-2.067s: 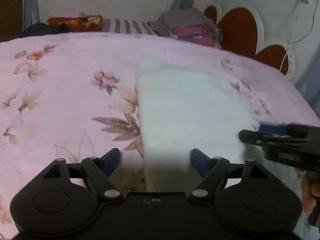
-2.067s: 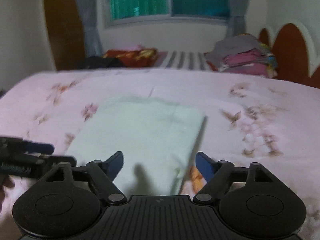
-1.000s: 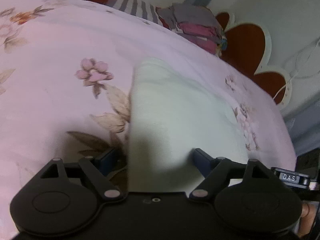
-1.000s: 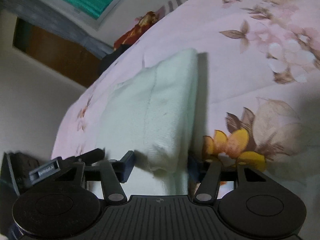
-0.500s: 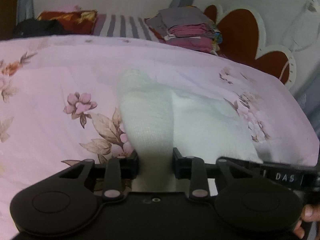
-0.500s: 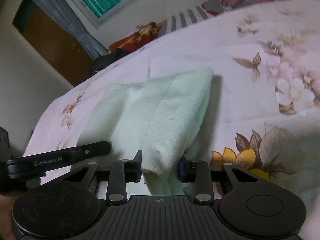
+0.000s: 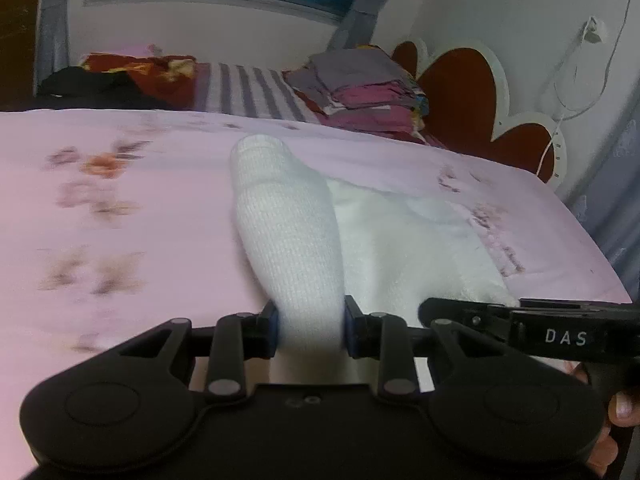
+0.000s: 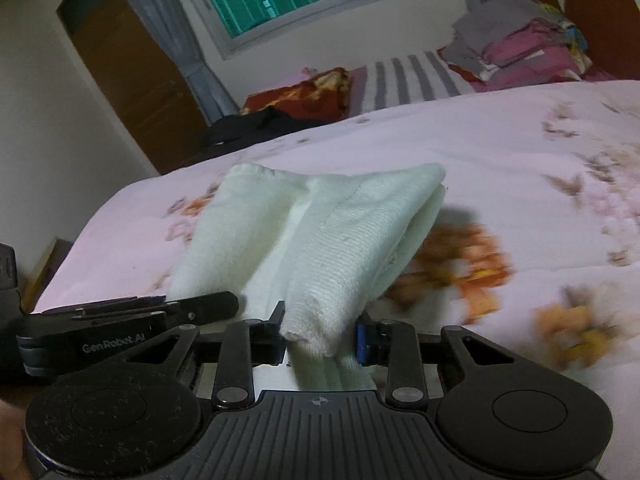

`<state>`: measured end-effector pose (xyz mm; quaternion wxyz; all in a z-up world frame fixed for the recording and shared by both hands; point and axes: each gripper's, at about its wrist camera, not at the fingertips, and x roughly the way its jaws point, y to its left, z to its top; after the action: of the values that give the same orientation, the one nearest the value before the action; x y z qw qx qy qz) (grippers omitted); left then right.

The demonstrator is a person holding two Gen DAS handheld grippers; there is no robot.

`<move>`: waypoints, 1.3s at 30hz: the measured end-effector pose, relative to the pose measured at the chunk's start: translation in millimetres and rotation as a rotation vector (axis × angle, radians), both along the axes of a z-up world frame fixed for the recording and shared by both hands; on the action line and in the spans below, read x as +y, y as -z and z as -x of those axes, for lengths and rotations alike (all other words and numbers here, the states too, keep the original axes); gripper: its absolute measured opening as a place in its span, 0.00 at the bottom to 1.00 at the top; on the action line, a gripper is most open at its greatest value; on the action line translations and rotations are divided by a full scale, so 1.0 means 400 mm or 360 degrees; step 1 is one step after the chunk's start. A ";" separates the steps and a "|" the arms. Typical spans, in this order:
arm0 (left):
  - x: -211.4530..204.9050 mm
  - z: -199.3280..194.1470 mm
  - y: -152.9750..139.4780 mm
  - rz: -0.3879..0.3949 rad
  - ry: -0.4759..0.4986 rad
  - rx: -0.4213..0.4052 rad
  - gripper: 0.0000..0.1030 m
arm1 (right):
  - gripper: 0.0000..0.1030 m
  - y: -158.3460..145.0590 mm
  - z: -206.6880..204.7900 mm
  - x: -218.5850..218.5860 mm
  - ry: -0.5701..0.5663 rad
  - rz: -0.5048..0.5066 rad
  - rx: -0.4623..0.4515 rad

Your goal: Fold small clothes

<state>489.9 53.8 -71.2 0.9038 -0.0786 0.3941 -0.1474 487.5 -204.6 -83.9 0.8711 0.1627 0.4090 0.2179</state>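
A pale white knitted cloth (image 7: 288, 232) lies partly folded on the pink floral bedspread (image 7: 120, 208). My left gripper (image 7: 308, 328) is shut on its near left corner and holds that edge raised off the bed. My right gripper (image 8: 320, 334) is shut on the cloth's (image 8: 344, 240) near right corner, also raised. The two grippers are side by side; the right one shows in the left wrist view (image 7: 520, 320), and the left one shows in the right wrist view (image 8: 128, 312). The far part of the cloth rests on the bed.
A stack of folded clothes (image 7: 360, 88) sits at the far right of the bed by the red heart-shaped headboard (image 7: 472, 96). A striped pillow (image 7: 240, 88), a red patterned item (image 7: 136, 68) and dark cloth (image 7: 80, 84) lie along the far edge. A wooden door (image 8: 128, 80) stands left.
Both grippers closed on the near corners of the flat cloth and lifted them; the cloth's near edge now bunches upward and the views have tilted and risen.
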 end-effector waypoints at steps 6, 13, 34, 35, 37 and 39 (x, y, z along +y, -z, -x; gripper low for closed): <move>0.295 0.053 -0.029 -0.0046 -0.0068 0.0043 0.28 | 0.30 -0.013 0.037 0.282 -0.0090 -0.0031 -0.0006; 0.513 0.064 0.067 -0.0037 -0.0103 0.0251 0.39 | 0.30 0.061 0.057 0.566 -0.0141 0.0016 0.0063; 0.513 -0.015 0.122 0.0063 0.0082 -0.0007 0.33 | 0.35 0.113 -0.076 0.722 -0.0132 0.0516 -0.0062; 0.519 -0.007 0.123 0.0081 0.0080 -0.0015 0.33 | 0.35 0.128 -0.080 0.713 -0.0121 0.0495 -0.0078; 0.529 -0.002 0.123 0.0113 0.0085 -0.0018 0.33 | 0.35 0.134 -0.093 0.713 -0.0105 0.0487 -0.0058; 0.526 -0.003 0.125 0.0101 0.0110 -0.0022 0.33 | 0.35 0.136 -0.095 0.720 -0.0098 0.0524 -0.0072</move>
<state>491.2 264.3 -121.3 0.8979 -0.0926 0.3854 -0.1914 525.3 83.3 -138.5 0.8878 0.0002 0.4243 0.1780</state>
